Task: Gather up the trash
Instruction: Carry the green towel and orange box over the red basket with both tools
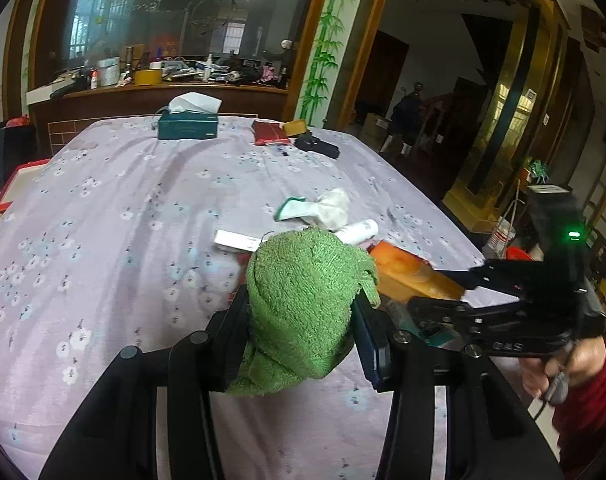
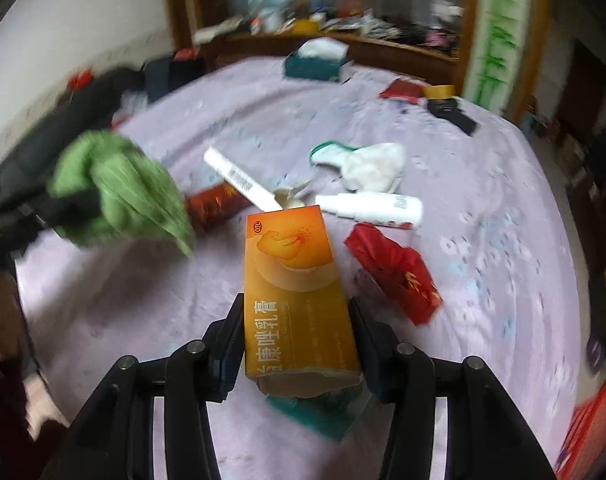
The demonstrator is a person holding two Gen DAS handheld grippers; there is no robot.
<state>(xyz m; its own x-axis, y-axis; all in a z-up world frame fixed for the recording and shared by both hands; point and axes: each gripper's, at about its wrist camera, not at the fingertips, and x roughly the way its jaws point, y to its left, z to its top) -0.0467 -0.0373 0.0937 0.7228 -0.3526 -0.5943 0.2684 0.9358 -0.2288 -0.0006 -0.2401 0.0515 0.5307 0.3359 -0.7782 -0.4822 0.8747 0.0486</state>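
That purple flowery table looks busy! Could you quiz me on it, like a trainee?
1. True or false: the left gripper holds a green cloth.
2. What sits between the right gripper fingers? A) white spray bottle B) orange box C) red packet
3. Fill in: the teal tissue box stands at the table's ___ edge, seen from the left gripper's camera.

Key: 1 true; 2 B, the orange box, while the white spray bottle and red packet lie on the table; 3 far.
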